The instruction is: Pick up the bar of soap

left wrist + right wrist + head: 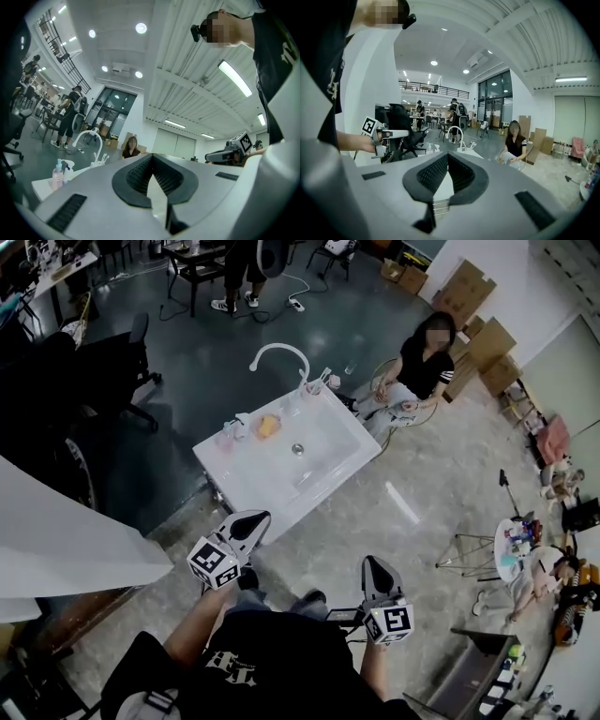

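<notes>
The orange bar of soap [268, 426] lies on the back ledge of a white sink unit [330, 457], beside the curved white faucet [279, 354]. My left gripper [253, 519] hangs just short of the sink's near edge, jaws closed together and empty. My right gripper [375, 564] is further back and to the right, over the floor, also shut with nothing in it. In the left gripper view the jaws [151, 157] meet at the tips, and the faucet [89, 138] and bottles [58, 173] show far left. The right gripper view shows its jaws [447, 155] meeting. Neither gripper view shows the soap.
A person sits on the floor [417, 367] behind the sink's right corner. Pink and clear bottles [230, 432] stand left of the soap. A black office chair [122, 362] is at the left, cardboard boxes [473, 296] at the back right, and a small cluttered table [514, 545] at the right.
</notes>
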A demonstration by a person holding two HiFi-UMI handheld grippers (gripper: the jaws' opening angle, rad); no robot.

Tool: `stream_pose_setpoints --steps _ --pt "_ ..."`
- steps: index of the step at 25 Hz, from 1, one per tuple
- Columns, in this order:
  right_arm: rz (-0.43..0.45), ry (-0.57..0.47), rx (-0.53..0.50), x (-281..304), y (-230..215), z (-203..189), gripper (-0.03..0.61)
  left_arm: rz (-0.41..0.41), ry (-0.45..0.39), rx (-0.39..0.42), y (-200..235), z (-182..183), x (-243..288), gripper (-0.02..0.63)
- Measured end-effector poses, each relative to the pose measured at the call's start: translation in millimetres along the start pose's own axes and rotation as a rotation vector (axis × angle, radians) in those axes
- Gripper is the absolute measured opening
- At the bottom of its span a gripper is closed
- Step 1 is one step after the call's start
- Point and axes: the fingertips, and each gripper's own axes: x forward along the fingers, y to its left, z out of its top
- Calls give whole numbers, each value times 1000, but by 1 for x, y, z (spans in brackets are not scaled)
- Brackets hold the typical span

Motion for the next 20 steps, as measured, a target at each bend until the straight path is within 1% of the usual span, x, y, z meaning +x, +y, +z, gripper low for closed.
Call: stream_pose_setpoints --steps 2,5,10,13,16,20 --pt "-4 -2 -15 5 2 8 9 3 -14 -19 8 3 0 8" --pt "-4 -35 -6 9 3 16 9 -9 -6 -25 14 1 4 8" --pt "-25 -30 -22 17 -6 6 9 -17 -1 -21 21 -4 13 8" --pt "-7 -61 8 30 -7 9 9 -13 6 -27 28 -9 19 8" --pt "3 -70 3 43 -9 10 9 -5 26 -25 40 -13 27 8" --pt "16 -89 12 67 -22 15 9 10 47 -1 54 -13 47 8"
